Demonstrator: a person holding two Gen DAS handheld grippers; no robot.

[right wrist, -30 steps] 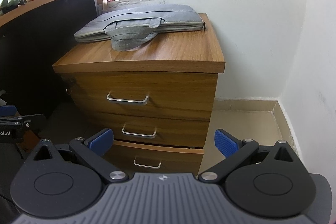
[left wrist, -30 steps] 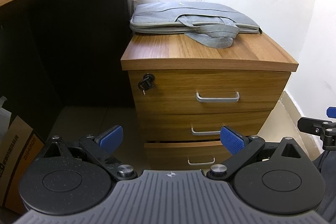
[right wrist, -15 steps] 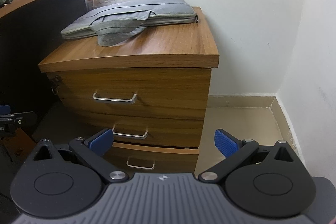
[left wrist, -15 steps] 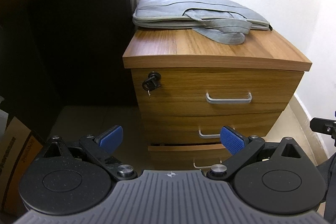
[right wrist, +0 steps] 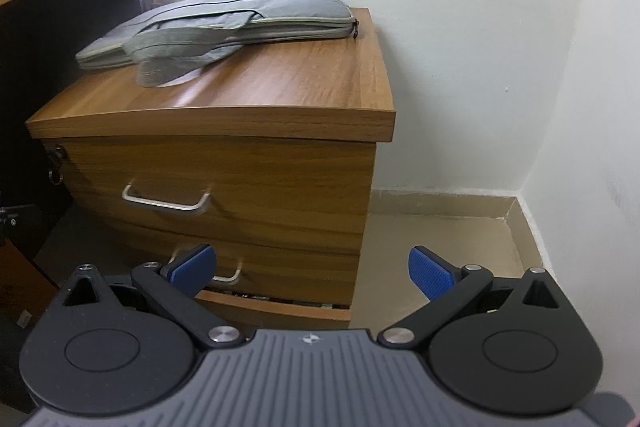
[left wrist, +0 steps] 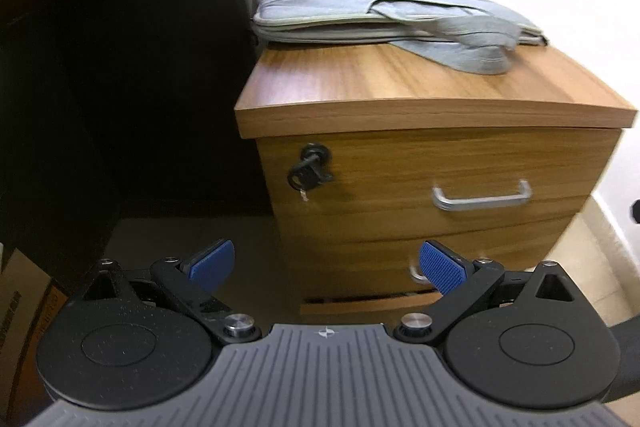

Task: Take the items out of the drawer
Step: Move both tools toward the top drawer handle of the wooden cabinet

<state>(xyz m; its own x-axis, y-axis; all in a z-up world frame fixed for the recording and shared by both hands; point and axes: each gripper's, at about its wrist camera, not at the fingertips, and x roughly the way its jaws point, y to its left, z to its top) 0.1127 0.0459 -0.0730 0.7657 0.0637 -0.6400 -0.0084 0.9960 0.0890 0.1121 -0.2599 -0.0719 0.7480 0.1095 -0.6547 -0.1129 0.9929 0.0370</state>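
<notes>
Left wrist: left gripper [left wrist: 326, 263] spread, holding nothing, facing the drawer cabinet [left wrist: 436, 183]; top drawer handle [left wrist: 482, 195] ahead, right.

Right wrist: right gripper [right wrist: 312, 269] spread, empty; bottom drawer [right wrist: 276, 309] sitting slightly ajar, contents hidden. Judging approach step; next needs gripping a handle and pulling.

I am looking at a drawer cabinet [left wrist: 420, 163] in wood-grain laminate, satin, its top [right wrist: 280, 83] catching a soft sheen. I am seeing drawer handles [left wrist: 482, 197] of brushed, pale metal. A grey woven-cloth laptop bag [right wrist: 224, 23], matt, is lying on the top. I am noting a black plastic-headed key [left wrist: 310, 173] sitting in the lock. My left gripper [left wrist: 326, 263] and right gripper [right wrist: 312, 267] are showing blue, finely ribbed rubbery pads [left wrist: 442, 267], matt black plastic arms and shiny metal pivots. The wall [right wrist: 480, 47] is reading as rough, matt paint.
</notes>
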